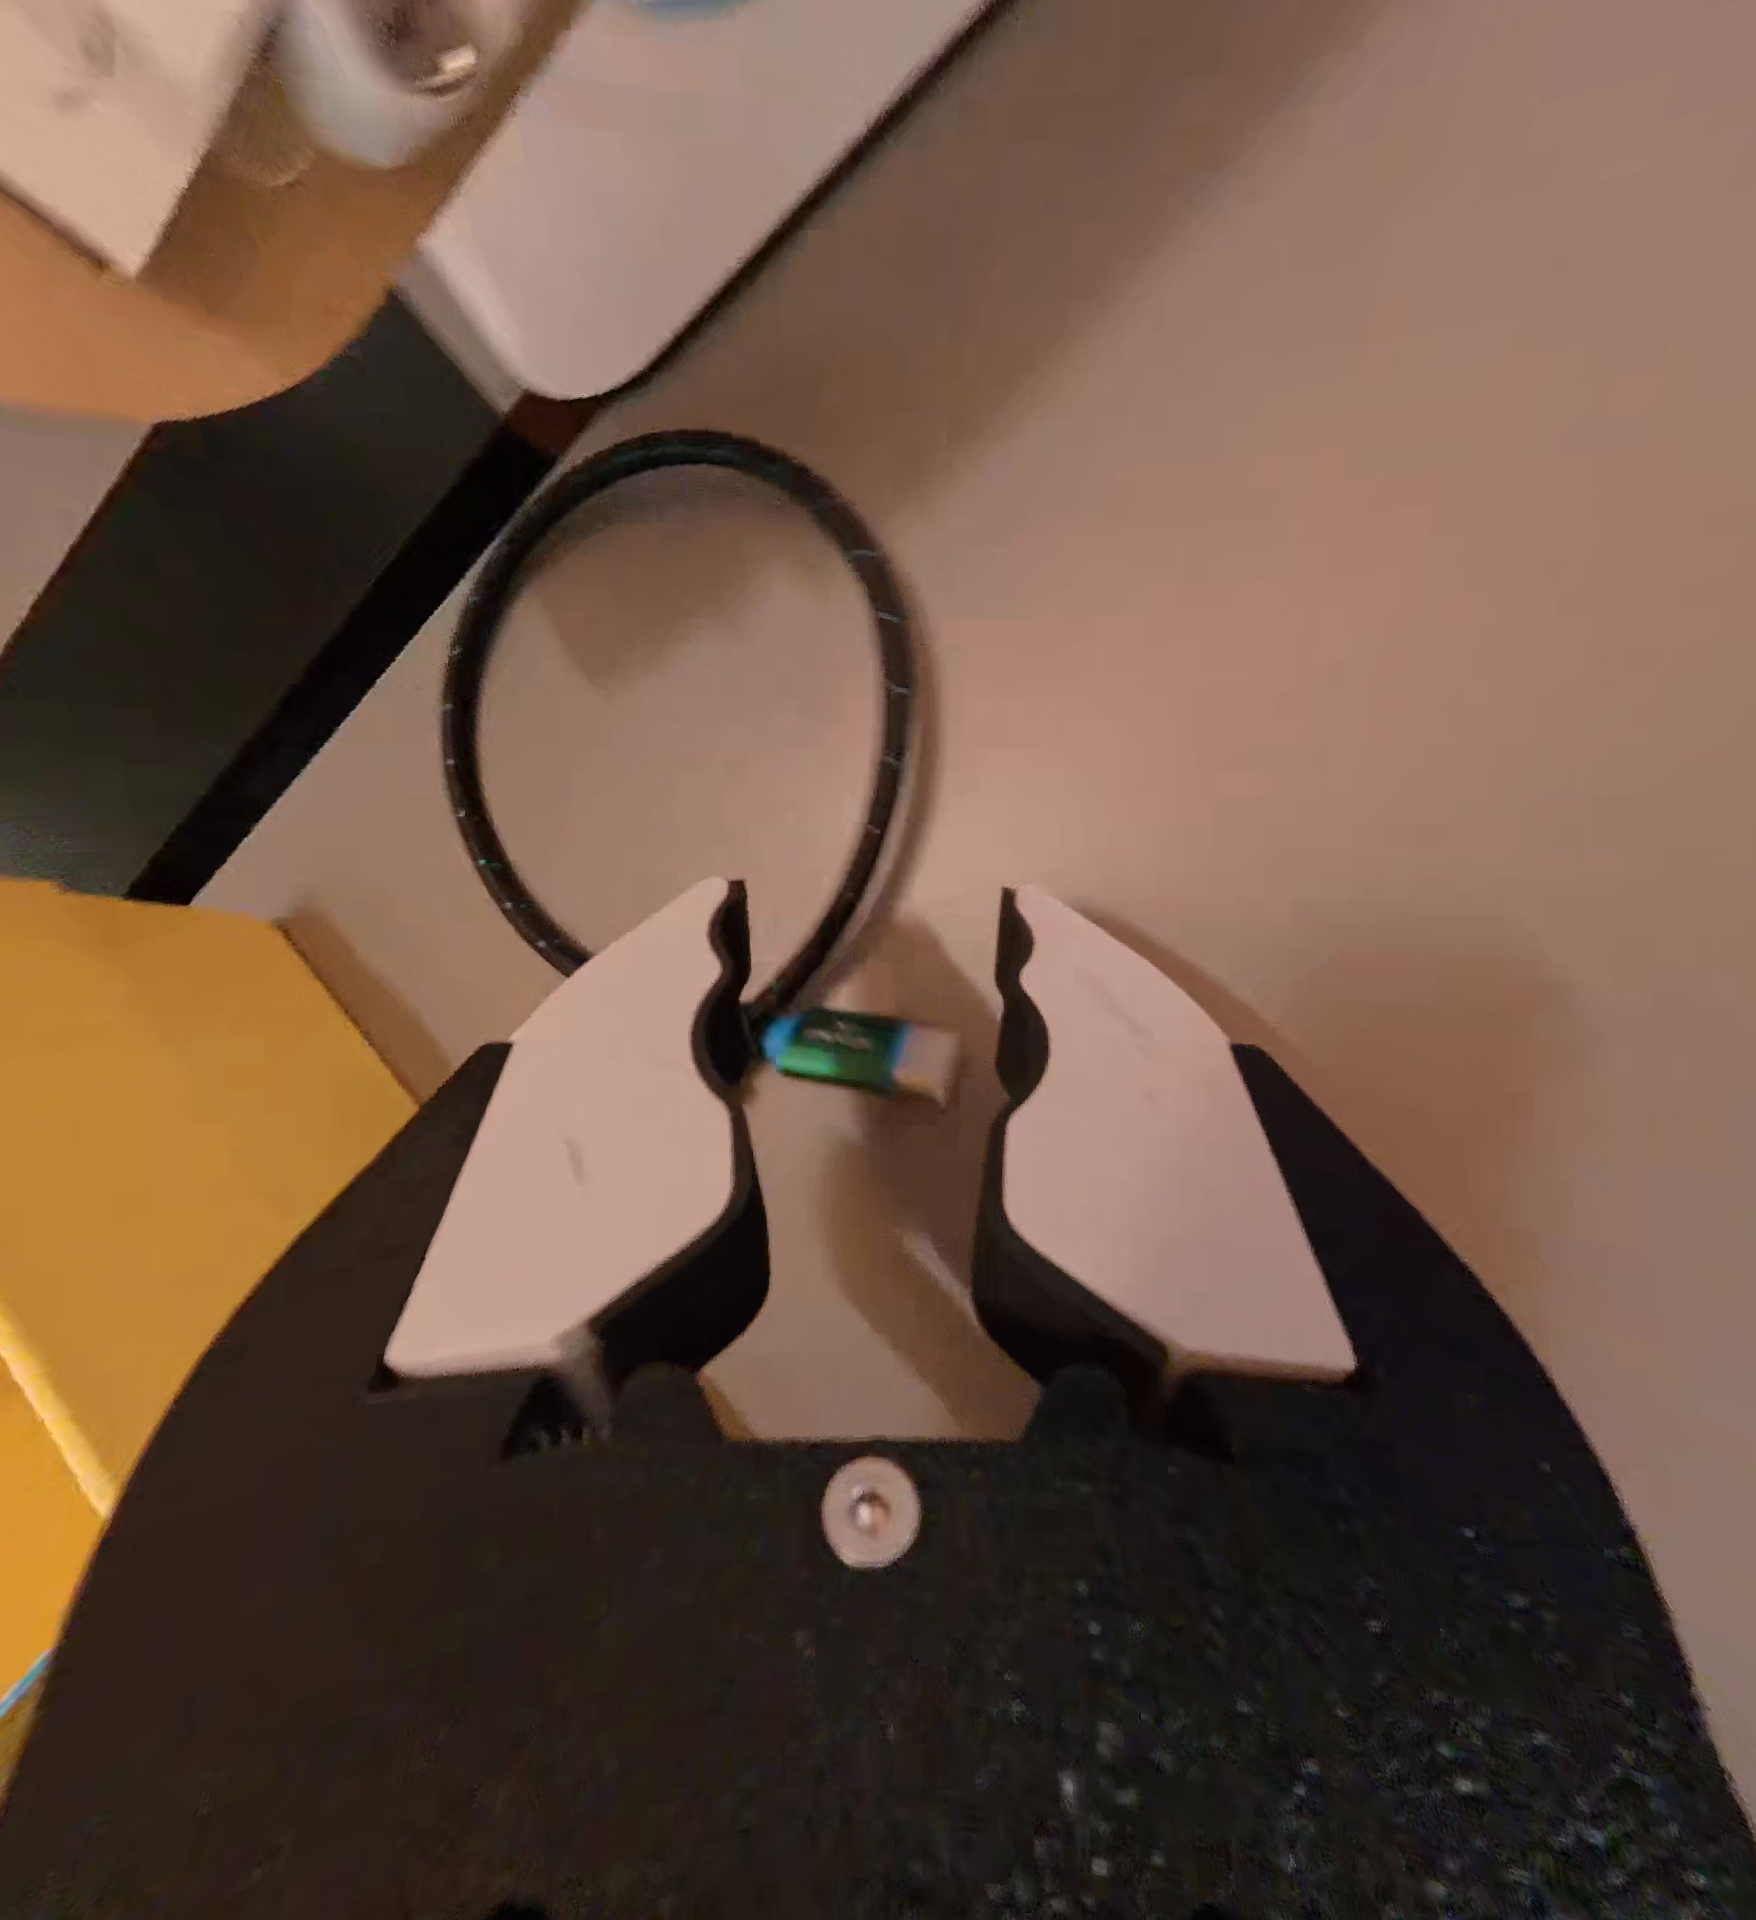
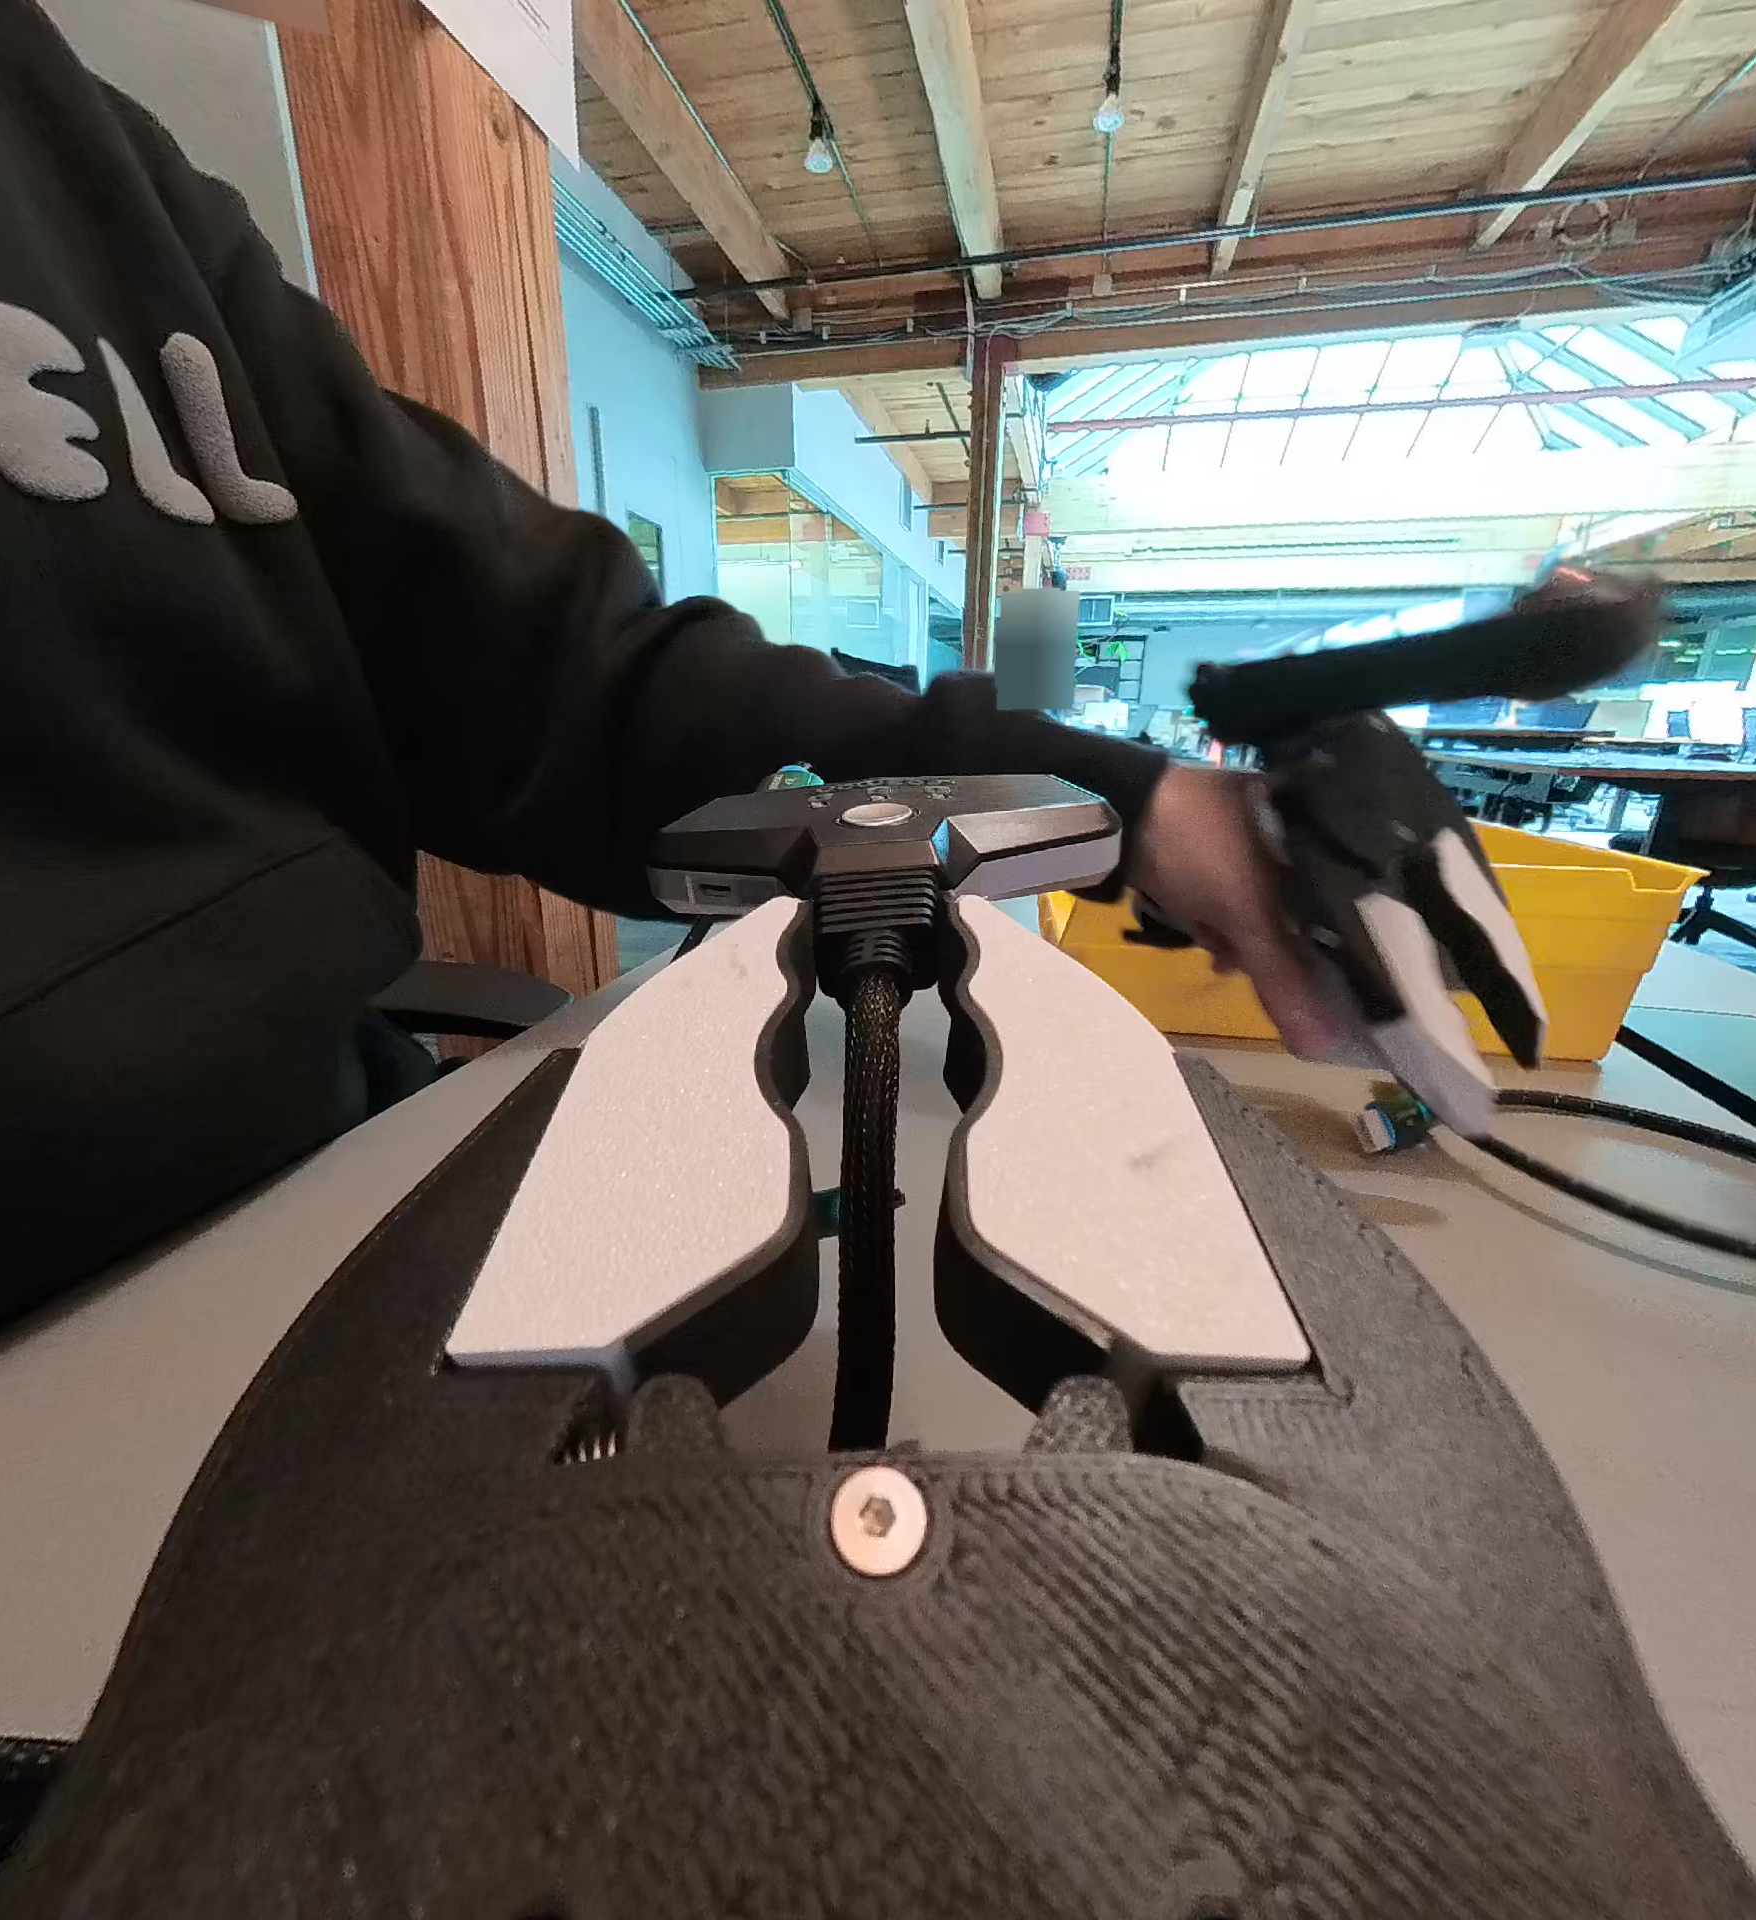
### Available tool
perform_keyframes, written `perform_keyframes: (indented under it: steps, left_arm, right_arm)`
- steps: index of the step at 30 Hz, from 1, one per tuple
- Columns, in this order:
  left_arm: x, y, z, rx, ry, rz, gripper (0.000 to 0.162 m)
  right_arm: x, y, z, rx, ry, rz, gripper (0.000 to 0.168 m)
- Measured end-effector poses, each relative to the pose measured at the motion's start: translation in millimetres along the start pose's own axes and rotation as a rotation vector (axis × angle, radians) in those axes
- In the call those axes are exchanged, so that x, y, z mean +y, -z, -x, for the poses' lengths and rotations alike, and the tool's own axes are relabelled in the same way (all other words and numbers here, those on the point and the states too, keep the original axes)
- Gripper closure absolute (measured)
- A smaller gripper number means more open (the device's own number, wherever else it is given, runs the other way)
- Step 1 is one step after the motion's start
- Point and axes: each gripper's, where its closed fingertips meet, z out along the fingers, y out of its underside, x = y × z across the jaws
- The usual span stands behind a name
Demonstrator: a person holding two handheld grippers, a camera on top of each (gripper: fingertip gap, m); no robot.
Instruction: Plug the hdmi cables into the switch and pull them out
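My right gripper is shut on the ribbed neck of the black HDMI switch, where its braided cable comes out, and holds it above the table. A green plug end shows at the switch's far side. My left gripper is open and hovers just over a loose HDMI plug with a green and blue shell, lying on the table between the fingers. Its black cable loops away beyond it. In the right wrist view the left gripper points down at that plug.
A yellow bin stands left of the plug and also shows in the right wrist view. The table edge runs just beyond the cable loop. A person in a black hoodie sits at the table's left.
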Motion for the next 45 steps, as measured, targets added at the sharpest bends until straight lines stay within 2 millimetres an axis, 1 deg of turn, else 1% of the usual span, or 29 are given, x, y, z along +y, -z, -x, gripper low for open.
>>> perform_keyframes:
  steps: [1,3,4,5,6,7,8,9,11,12,13,15,18,20,22,24,25,28,30,32,34,36,37,38,40,42,43,44,45]
  left_arm:
    - [0,-10,2,0.018,0.029,0.024,0.117]
    - [11,-28,-4,0.098,0.042,0.110,0.117]
    - [9,-31,-4,0.118,0.049,0.102,0.133]
    - [8,-28,-3,0.120,0.050,0.095,0.153]
    - [9,-24,-6,0.132,0.032,0.105,0.154]
    - [7,-17,-11,0.149,0.016,0.089,0.155]
    - [1,-6,-18,0.178,0.028,0.038,0.156]
    - [-8,9,-28,0.229,0.078,-0.033,0.156]
    - [-26,44,-44,0.366,0.235,-0.197,0.156]
    - [-32,61,-48,0.423,0.326,-0.272,0.156]
    - [-35,76,-50,0.475,0.412,-0.333,0.156]
    - [-33,99,-55,0.568,0.523,-0.427,0.156]
    - [-23,119,-57,0.642,0.646,-0.548,0.156]
    - [-17,131,-61,0.738,0.756,-0.632,0.156]
    - [-5,131,-67,0.792,0.839,-0.655,0.156]
    - [10,121,-73,0.776,0.860,-0.626,0.156]
    - [17,117,-76,0.756,0.849,-0.620,0.156]
    - [24,120,-77,0.713,0.787,-0.641,0.156]
    - [22,128,-81,0.679,0.660,-0.662,0.156]
    - [21,137,-94,0.646,0.405,-0.663,0.156]
    - [33,140,-116,0.619,0.046,-0.612,0.156]
    - [58,134,-134,0.587,-0.277,-0.506,0.156]
    - [73,131,-139,0.577,-0.385,-0.441,0.156]
    - [86,128,-141,0.573,-0.448,-0.389,0.155]
    - [107,125,-136,0.554,-0.463,-0.302,0.153]
    - [124,123,-125,0.535,-0.368,-0.233,0.149]
    - [128,124,-119,0.519,-0.300,-0.223,0.142]
    - [129,126,-113,0.508,-0.218,-0.233,0.137]
    - [128,128,-108,0.493,-0.118,-0.252,0.128]
  right_arm:
    - [0,0,0,0.000,0.006,-0.002,0.146]
    - [-1,0,1,0.002,0.012,-0.005,0.146]
    - [0,0,1,0.002,0.011,-0.004,0.146]
    - [0,0,1,0.000,0.011,-0.002,0.146]
    - [0,0,1,-0.001,0.011,-0.002,0.146]
    - [0,0,1,0.000,0.010,-0.002,0.146]
    - [0,0,1,-0.002,0.007,-0.003,0.146]
    - [-1,0,1,-0.006,0.005,-0.004,0.146]
    - [-1,0,1,-0.011,0.002,-0.005,0.146]
    - [0,0,2,-0.011,0.004,-0.004,0.146]
    - [0,0,2,-0.012,0.004,-0.003,0.146]
    - [0,0,2,-0.014,0.006,-0.002,0.146]
    - [-1,1,2,-0.013,0.007,-0.007,0.146]
    - [-1,1,2,-0.014,0.007,-0.009,0.146]
    - [-1,1,2,-0.014,0.009,-0.009,0.146]
    - [-1,1,3,-0.016,0.011,-0.010,0.146]
    - [-1,1,3,-0.016,0.012,-0.011,0.146]
    - [-1,1,3,-0.015,0.013,-0.009,0.146]
    - [-1,1,3,-0.017,0.014,-0.011,0.146]
    - [-2,2,3,-0.018,0.013,-0.016,0.146]
    - [-3,3,4,-0.020,0.017,-0.025,0.146]
    - [-4,3,5,-0.026,0.023,-0.034,0.146]
    - [-4,4,5,-0.026,0.025,-0.036,0.146]
    - [-4,4,6,-0.026,0.026,-0.036,0.146]
    - [-4,3,5,-0.026,0.025,-0.033,0.146]
    - [-3,3,5,-0.027,0.020,-0.028,0.146]
    - [-3,3,5,-0.029,0.018,-0.027,0.146]
    - [-3,3,5,-0.028,0.017,-0.027,0.146]
    - [-3,3,5,-0.027,0.018,-0.027,0.146]
